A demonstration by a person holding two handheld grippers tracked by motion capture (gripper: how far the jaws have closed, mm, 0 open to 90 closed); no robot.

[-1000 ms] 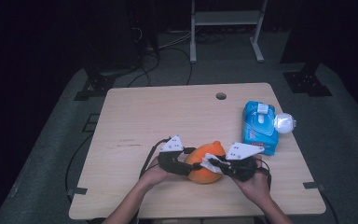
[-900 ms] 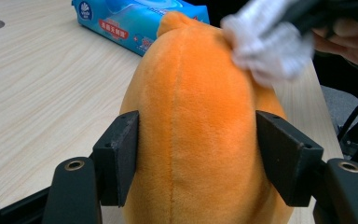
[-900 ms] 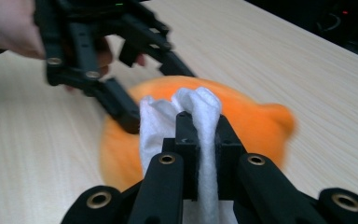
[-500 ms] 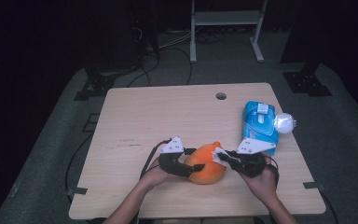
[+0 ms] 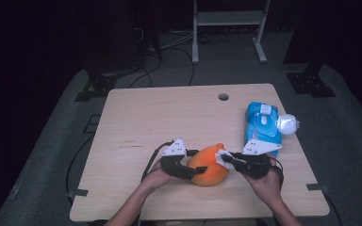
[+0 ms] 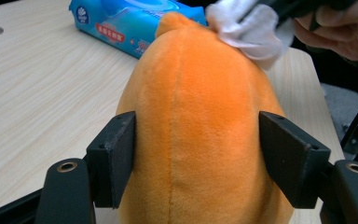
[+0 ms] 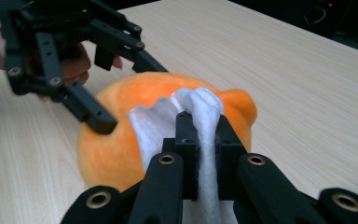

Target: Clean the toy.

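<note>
Wipe on the plush, left steadying.

Your right gripper jaws are clamped on the white wipe, pressed to the tip end of the orange plush toy. Your left gripper jaws have just been opening, and they straddle the toy's fat end, pads at its sides. The toy lies at the counter near edge, long axis running between your hands, with the blue wipes pack just beyond your right hand. I'd say the next stroke runs along that axis toward the left jaws.
</note>
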